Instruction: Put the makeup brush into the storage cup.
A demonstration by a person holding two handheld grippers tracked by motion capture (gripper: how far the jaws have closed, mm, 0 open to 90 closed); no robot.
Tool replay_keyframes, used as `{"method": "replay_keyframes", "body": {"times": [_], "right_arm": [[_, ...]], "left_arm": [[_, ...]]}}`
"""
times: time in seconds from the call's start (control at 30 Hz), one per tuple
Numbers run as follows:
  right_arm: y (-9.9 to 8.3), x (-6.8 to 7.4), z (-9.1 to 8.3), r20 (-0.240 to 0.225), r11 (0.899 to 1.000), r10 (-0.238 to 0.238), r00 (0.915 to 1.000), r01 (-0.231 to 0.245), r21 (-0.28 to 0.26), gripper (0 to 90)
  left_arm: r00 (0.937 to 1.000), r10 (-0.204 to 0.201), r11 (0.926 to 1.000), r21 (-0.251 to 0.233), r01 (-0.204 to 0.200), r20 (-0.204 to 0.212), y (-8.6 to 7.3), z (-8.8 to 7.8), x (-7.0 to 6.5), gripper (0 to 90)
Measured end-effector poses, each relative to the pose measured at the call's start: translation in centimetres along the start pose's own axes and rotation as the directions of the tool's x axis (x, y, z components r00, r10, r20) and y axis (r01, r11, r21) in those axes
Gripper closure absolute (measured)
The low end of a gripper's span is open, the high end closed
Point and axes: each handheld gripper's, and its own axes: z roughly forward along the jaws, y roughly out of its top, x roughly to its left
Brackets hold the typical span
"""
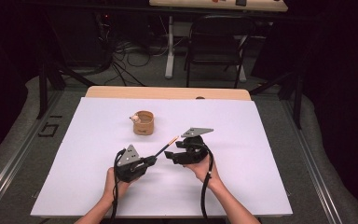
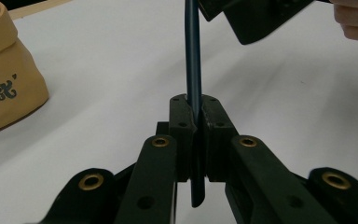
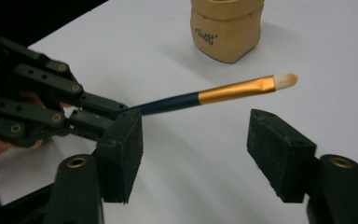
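Jaws of the left gripper (image 1: 145, 162), low and left of centre in the high view, are clenched on the dark handle of a makeup brush (image 3: 223, 93), apparently to offer it sideways. Its gold ferrule and pale bristles jut up and right above the table (image 1: 242, 186). Right gripper (image 3: 196, 158) waits beside it, jaws spread wide, likely for a handover. Farther back stands a tan pouch (image 1: 143, 123), probably the brush's holder.
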Motion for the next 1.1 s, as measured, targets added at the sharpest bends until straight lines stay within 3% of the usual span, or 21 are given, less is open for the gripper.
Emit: {"method": "replay_keyframes", "body": {"times": [0.23,0.3,0.43,0.67,0.97,1.1], "right_arm": [[0.4,-0.3,0.5,-0.022,0.997,0.066,0.9976,-0.067,-0.039,51.7],[0.3,-0.4,0.5,-0.047,0.995,0.084,0.9953,-0.087,-0.054,55.6],[0.3,-0.5,0.2,-0.07,0.99,0.096,0.9929,-0.103,-0.1,60.9],[0.4,-0.2,-0.6,-0.102,0.983,0.075,0.992,-0.091,-0.158,71.2],[0.7,0.6,-1.1,-0.21,0.978,0.042,0.9768,-0.084,-0.193,83.3],[0.9,1.5,-1.3,-0.186,0.98,-0.009,0.9824,-0.028,-0.196,83.7]], "left_arm": [[0.9999,0.014,0.9999,0.002,-0.014,-0.003,0.0,0.3,-0.1,85.1],[0.9998,0.018,0.9998,0.003,-0.018,-0.008,0.0,0.3,-0.2,85.1],[0.9993,0.038,0.9993,0.005,-0.038,-0.007,0.1,0.5,-0.4,85.1],[0.999,0.044,0.9988,0.024,-0.044,0.0,0.1,0.8,-0.6,84.9],[0.9983,0.054,0.9978,0.036,-0.055,0.02,0.1,1.3,-0.8,84.5],[0.9977,0.053,0.9982,0.028,-0.054,0.042,0.2,1.3,-0.9,82.1]]}}
